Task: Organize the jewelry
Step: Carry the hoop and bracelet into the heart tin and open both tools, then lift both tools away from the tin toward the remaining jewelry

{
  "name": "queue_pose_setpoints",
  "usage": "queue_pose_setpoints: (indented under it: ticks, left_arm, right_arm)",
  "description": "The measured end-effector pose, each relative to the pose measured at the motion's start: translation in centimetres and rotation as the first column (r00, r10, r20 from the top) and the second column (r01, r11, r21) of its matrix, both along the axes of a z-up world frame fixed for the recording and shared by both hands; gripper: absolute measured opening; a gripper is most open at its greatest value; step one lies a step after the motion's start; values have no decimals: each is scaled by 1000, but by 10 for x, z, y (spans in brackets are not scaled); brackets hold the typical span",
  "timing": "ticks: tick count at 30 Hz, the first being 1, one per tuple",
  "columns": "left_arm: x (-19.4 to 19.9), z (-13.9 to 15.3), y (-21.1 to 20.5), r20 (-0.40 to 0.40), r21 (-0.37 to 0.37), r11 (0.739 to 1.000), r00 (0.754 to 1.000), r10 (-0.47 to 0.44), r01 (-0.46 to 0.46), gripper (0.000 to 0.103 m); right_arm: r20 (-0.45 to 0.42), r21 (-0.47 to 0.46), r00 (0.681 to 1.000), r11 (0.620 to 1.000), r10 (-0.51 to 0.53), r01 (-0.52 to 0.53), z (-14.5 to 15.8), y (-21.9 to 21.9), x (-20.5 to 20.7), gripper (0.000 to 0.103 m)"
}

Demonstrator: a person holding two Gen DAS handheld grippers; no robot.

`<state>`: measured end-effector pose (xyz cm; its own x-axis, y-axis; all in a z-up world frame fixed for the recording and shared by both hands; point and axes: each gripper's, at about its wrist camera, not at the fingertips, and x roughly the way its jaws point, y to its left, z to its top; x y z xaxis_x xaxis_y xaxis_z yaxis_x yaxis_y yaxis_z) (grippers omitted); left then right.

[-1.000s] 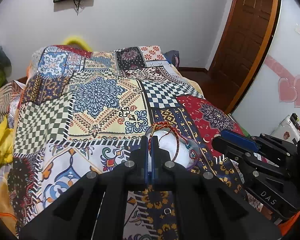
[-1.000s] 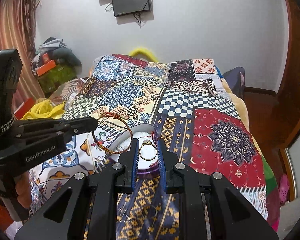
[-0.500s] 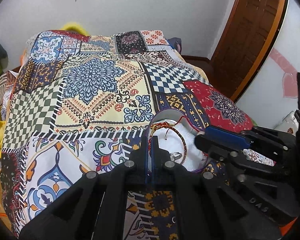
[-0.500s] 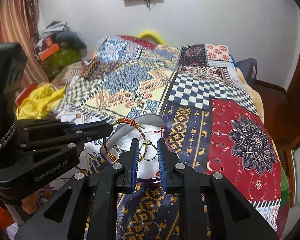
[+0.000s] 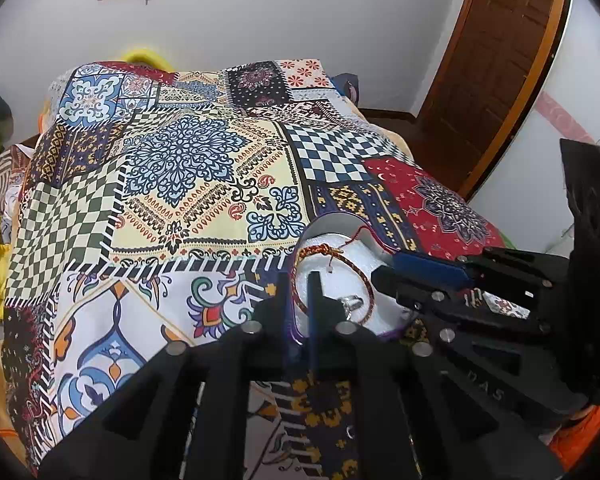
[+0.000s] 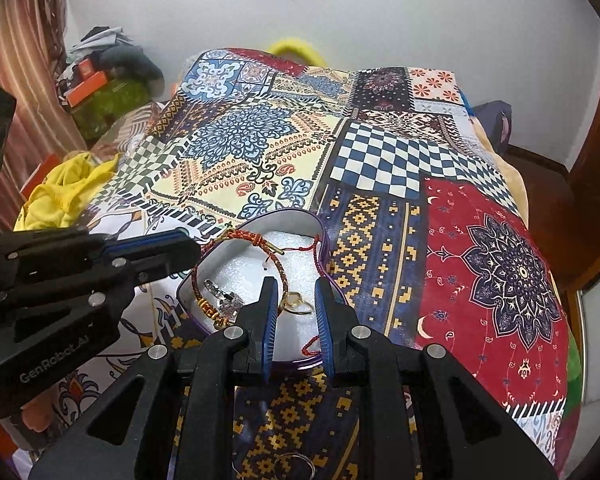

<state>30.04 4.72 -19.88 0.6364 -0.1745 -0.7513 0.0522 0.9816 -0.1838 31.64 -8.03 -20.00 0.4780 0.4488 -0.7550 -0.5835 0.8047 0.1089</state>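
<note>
At the left of the right-wrist frame the left gripper (image 6: 188,246) is reaching over the rim of the purple-edged jewelry box (image 6: 320,236) at centre frame on the patchwork bed (image 6: 400,168), its fingers slightly apart with the woven red bracelet (image 6: 236,240) lying loose between them inside the box. Just right of it, the right gripper (image 6: 296,308) is hovering over the box with its fingers apart, a gold ring (image 6: 296,302) lying on the white lining between them beside a silver ring (image 6: 224,298)

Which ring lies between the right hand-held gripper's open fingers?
The gold ring, lying in the white-lined box between the right hand-held gripper fingers. The silver ring sits left, by the braided bracelet.
</note>
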Motion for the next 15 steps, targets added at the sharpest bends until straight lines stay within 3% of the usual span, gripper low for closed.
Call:
queue_pose_setpoints:
  ticks: [3,15]
  left_arm:
    - [-5,3,0,5,5,1000,1000,1,-1,20]
    - [-27,38,-3,70,35,999,998,0,-3,22]
  right_arm:
    - [5,-7,1000,1000,-6,6,3,0,-1,20]
    - [86,-11,996,1000,-25,26,30,-9,-19,28]
